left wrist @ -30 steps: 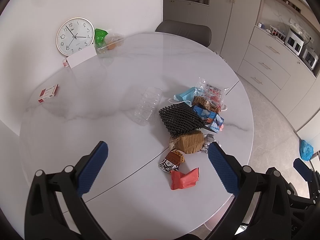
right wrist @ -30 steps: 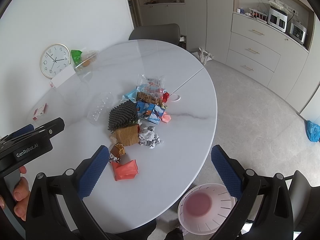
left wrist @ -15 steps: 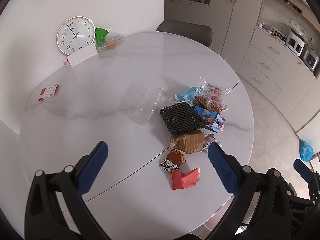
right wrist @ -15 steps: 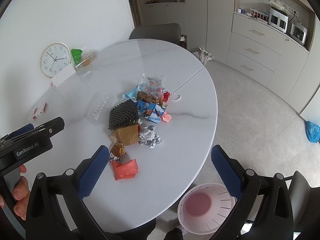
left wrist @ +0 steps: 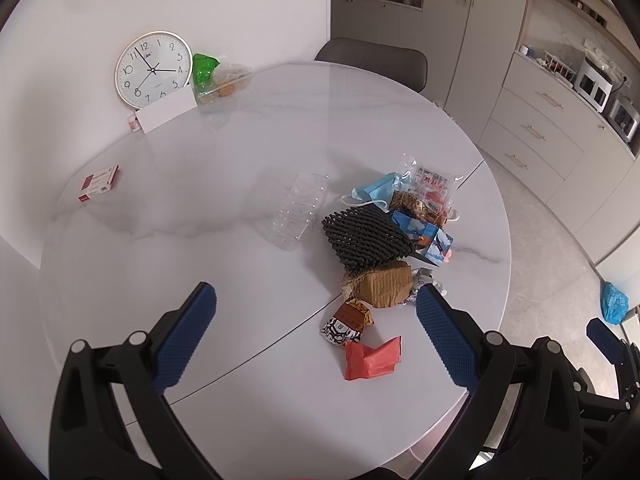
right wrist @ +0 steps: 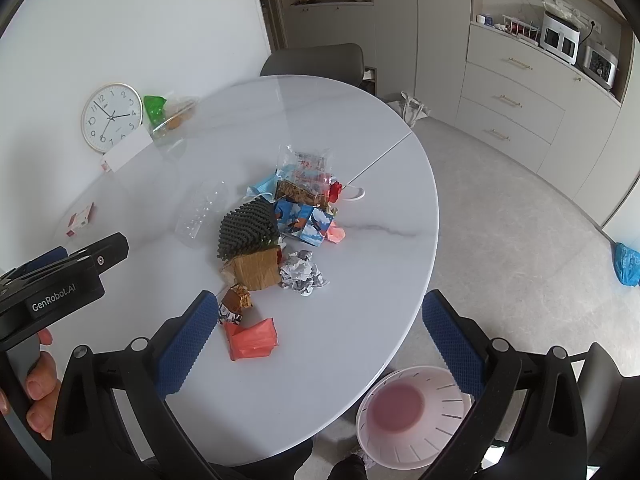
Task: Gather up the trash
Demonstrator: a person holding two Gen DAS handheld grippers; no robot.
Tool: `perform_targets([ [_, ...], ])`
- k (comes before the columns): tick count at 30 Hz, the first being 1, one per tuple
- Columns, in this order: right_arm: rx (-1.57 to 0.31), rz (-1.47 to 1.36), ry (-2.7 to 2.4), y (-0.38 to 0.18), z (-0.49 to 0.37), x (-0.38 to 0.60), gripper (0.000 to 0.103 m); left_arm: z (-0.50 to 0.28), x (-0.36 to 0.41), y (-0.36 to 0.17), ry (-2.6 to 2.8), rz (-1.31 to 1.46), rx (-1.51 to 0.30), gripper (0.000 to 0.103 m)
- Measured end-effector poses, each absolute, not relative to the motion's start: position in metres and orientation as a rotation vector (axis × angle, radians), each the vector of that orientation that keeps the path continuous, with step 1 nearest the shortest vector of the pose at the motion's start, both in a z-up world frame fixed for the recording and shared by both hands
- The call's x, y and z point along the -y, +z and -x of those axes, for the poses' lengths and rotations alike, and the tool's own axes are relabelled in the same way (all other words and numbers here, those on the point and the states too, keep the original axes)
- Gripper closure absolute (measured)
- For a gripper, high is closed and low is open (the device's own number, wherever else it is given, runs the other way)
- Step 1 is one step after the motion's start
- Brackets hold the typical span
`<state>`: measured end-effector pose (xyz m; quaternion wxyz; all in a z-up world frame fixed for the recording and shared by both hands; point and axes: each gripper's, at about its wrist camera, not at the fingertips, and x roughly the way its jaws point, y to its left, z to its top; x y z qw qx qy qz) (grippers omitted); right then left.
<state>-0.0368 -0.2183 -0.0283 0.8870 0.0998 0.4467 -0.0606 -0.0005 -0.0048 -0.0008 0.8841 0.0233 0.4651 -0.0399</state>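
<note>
1. So there's a round white marble table (left wrist: 224,208) with a heap of trash sitting right of its middle, toward the edge nearest the cabinets (right wrist: 516,92).
2. Taking the black foam net (left wrist: 366,238) as the landmark: a crumpled brown paper wad (left wrist: 382,288) touches its near side, and a blue patterned carton (left wrist: 424,236) is tucked against its right.
3. Behind the net there's a blue face mask (left wrist: 374,190) and a clear snack bag (left wrist: 428,188) with red print. Left of the net lies a squashed clear plastic bottle (left wrist: 298,210), just beside it.
4. Nearer than the net, past the brown wad: a small brown-and-white wrapper (left wrist: 346,322), then a red-orange packet (left wrist: 372,360) closest to the table edge. A ball of crumpled silvery paper (right wrist: 302,272) sits right of the brown wad.
5. Left gripper (left wrist: 316,338) hangs above the table on the near side of the net, jaws spread wide, nothing between the blue pads. The red packet and little wrapper sit in the gap in the left wrist view, but it's not touching them.
6. Right gripper (right wrist: 316,344) is also spread wide and empty, hovering over the near table edge.
7. A pink-white bin (right wrist: 416,412) stands on the floor, below the table edge on the near right of the net.
8. Way off from the net, at the far wall: a clock (left wrist: 154,68), a white card (left wrist: 166,114), a green bag (left wrist: 204,68). A small red box (left wrist: 98,184) lies far left.
</note>
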Motion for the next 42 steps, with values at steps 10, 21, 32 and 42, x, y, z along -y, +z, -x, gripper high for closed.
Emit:
perform_targets([
  [10, -0.954, -0.207, -0.121, -0.038, 0.030, 0.217, 0.002, -0.007, 0.000, -0.007, -0.082, -0.047, -0.980, 0.007],
  [21, -1.077, -0.224, -0.095, -0.094, 0.021, 0.203, 0.002, -0.062, -0.029, -0.065, -0.114, -0.133, -1.011, 0.007],
  [32, -1.184, -0.242, -0.087, -0.140, 0.004, 0.180, 0.002, -0.164, -0.022, -0.126, -0.235, -0.261, -1.038, 0.007],
  [42, -1.175, -0.272, -0.059, -0.143, -0.031, 0.170, 0.002, -0.218, -0.004, -0.180, -0.330, -0.245, -1.162, 0.019],
])
